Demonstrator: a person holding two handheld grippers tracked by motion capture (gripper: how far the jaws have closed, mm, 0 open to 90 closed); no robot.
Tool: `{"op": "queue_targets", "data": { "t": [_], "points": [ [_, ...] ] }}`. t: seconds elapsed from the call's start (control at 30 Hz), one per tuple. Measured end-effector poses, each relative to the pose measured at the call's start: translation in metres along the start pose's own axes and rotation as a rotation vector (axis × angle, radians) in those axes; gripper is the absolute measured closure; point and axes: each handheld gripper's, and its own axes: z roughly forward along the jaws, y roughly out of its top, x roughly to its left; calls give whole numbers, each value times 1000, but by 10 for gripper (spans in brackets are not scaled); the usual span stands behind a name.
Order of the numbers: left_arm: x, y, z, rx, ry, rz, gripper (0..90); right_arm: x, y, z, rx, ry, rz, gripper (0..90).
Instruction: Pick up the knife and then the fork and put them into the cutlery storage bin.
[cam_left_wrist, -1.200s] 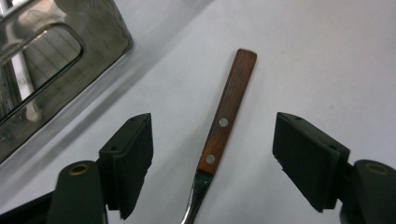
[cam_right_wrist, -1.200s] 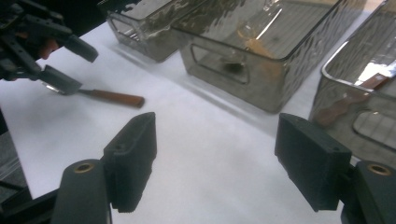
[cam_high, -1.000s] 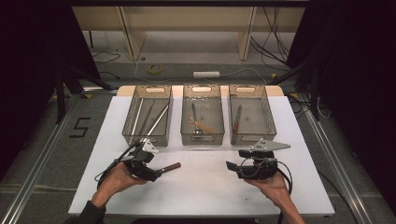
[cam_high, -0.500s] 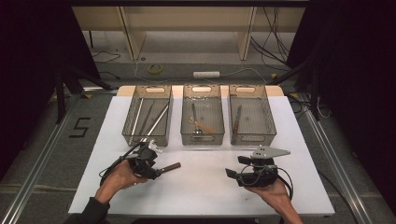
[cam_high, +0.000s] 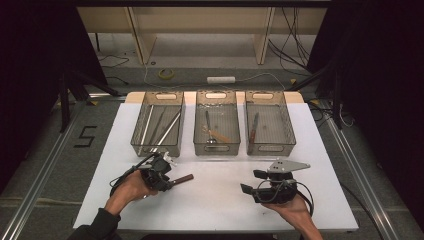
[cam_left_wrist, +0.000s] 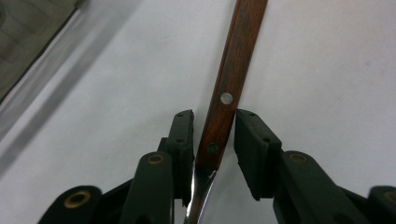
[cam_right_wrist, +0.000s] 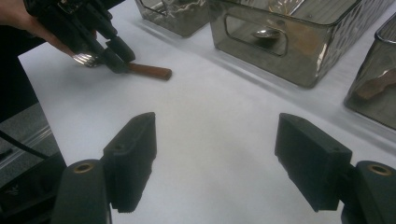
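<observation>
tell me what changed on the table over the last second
The left hand-held gripper has just been closing its jaws around the wooden-handled utensil; a thin gap remains on each side. The right hand-held gripper drew slightly back toward the person, jaws open. The utensil and three bins stayed put.

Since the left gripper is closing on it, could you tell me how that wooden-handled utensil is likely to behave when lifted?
The wooden-handled utensil looks rigid, so it should not flop. Its flat, riveted handle is unlikely to roll. The left gripper, whose jaws have just been closing, straddles the handle near the metal neck, so it might tilt.
</observation>
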Motion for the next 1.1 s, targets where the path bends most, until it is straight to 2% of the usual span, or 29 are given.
{"op": "queue_targets", "data": {
  "t": [0.17, 0.4, 0.5, 0.67, 0.77, 0.87, 1.1],
  "points": [
    [0, 2, 2, 29, -8, 21, 690, 0, 0, 0, 1, 6, -3, 307],
    [0, 4, 3, 49, -9, 29, 692, 0, 1, 1, 1, 5, -6, 310],
    [0, 5, 3, 59, -10, 47, 694, 0, 1, 1, 1, 4, -4, 312],
    [-2, 6, 4, 55, -8, 50, 714, 0, 1, 0, 0, 2, -3, 317],
    [-3, 6, 4, 57, -7, 69, 756, 0, 2, 0, -5, 1, -6, 320],
    [-2, 6, 3, 56, -10, 83, 757, 0, 2, 0, -5, 2, -5, 320],
    [-1, 4, 2, 42, -10, 76, 761, 2, 2, 1, -5, 10, -15, 323]
  ]
}}
